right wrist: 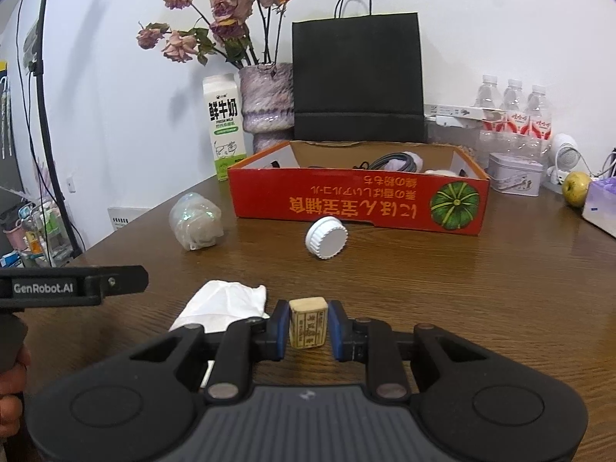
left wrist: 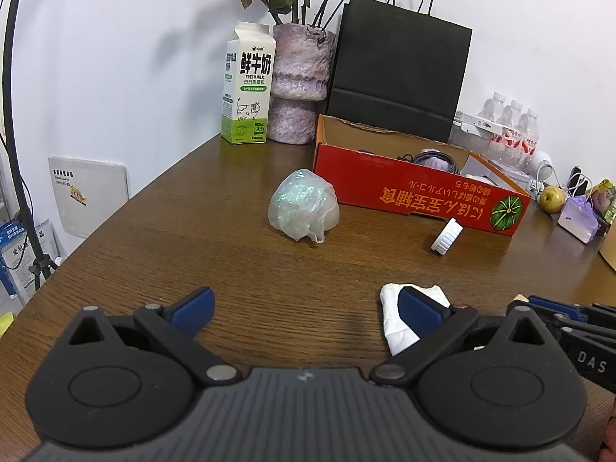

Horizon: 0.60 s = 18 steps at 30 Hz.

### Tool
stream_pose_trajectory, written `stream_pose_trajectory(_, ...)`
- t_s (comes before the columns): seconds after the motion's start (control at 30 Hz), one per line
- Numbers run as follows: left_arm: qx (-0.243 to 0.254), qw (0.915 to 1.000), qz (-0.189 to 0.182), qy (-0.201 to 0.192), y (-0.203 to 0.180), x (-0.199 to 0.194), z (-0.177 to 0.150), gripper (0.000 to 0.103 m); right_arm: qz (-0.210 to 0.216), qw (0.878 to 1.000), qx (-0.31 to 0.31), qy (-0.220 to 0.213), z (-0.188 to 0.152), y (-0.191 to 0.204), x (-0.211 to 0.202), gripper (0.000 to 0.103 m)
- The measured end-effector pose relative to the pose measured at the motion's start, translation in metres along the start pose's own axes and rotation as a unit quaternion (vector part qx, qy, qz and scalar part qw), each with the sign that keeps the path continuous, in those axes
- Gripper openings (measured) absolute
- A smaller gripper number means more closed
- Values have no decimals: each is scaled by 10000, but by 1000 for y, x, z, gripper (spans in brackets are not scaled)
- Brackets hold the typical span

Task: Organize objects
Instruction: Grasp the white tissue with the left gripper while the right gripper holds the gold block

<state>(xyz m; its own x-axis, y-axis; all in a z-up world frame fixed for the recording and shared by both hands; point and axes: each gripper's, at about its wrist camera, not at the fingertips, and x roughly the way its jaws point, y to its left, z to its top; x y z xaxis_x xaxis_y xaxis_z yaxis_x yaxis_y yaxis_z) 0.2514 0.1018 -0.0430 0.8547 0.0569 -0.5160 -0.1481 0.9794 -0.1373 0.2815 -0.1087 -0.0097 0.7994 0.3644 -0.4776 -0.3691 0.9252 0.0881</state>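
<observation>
**Two grippers, one small wooden block held tight**

Two blue pads stand far apart on the left gripper (left wrist: pixel 304 310) in the left wrist view, and nothing sits between them. It hangs low over the brown wooden table (left wrist: pixel 154 238). A crumpled white tissue (left wrist: pixel 396 327) lies on the table, partly behind the pad on the right side of the picture. Farther off sits a see-through plastic wrap ball (left wrist: pixel 304 206) with a shiny green gleam. A white cap (left wrist: pixel 447 236) lies tipped on its side just beside the red box (left wrist: pixel 404 192). The box has yellow writing, upside down, and a green pumpkin picture. Black cables lie inside it. Behind stand a milk carton (left wrist: pixel 248 84), a fuzzy pink vase (left wrist: pixel 300 81) with dried roses, and a black paper bag (left wrist: pixel 400 69). At the right edge, part of the right gripper (left wrist: pixel 569 327) shows.

In the right wrist view, the right gripper (right wrist: pixel 308 325) is clamped on a small wooden block (right wrist: pixel 308 321). The block is pale tan, stands upright, and has dark printed marks on its front. Both blue pads press on its sides. The tissue (right wrist: pixel 227 304) lies just to the left of it. The cap (right wrist: pixel 326 238) rests ahead, near the red box (right wrist: pixel 358 200), and the wrap ball (right wrist: pixel 196 223) sits to the left. A yellow-green pear (right wrist: pixel 576 188) is far right. Part of the left gripper's black body and a hand (right wrist: pixel 11 396) show at the left edge.
</observation>
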Motion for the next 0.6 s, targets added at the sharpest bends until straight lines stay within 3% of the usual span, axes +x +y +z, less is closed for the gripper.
stream_pose_trajectory(0.37,143,9996,21,250,-10,7,-4,103,-131,9997,145,-131,-2,-16,-10,20)
stream_pose_trajectory(0.6,286,9980,-316,458,-41,10,-7,103,-216,9992,242,-249,-2,-31,-17,20)
